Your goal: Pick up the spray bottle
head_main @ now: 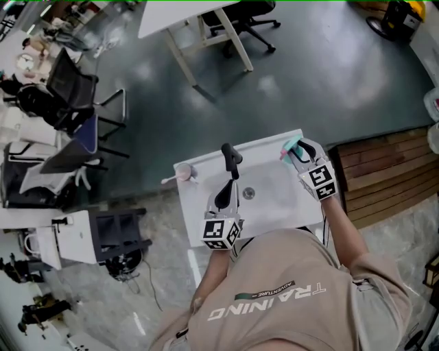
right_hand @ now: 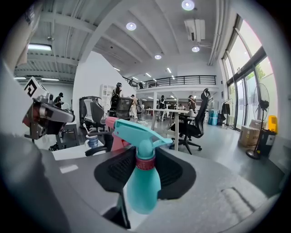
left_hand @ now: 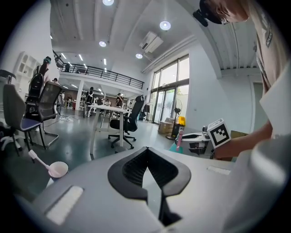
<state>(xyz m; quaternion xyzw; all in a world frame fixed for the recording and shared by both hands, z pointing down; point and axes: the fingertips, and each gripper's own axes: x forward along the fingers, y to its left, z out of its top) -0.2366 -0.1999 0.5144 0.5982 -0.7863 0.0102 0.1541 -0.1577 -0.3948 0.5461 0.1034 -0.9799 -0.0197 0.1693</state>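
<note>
A teal spray bottle [right_hand: 142,182] with a teal trigger head and a pink nozzle stands upright between the jaws of my right gripper [right_hand: 138,170], which is shut on its body. In the head view the bottle [head_main: 291,146] hangs in the right gripper [head_main: 296,152] above the far right corner of a white basin table [head_main: 206,155]. From the left gripper view the bottle [left_hand: 178,139] shows far right, with the right gripper [left_hand: 200,142] behind it. My left gripper [head_main: 231,156] hovers over the basin's middle, tips together, nothing in it; its tips [left_hand: 146,150] meet.
A pale cup [head_main: 184,173] with a stick in it stands on the table's far left corner. A drain [head_main: 248,193] sits mid-basin. Wooden pallets [head_main: 384,175] lie to the right, office chairs [head_main: 75,96] and a white desk [head_main: 180,17] beyond on the dark floor.
</note>
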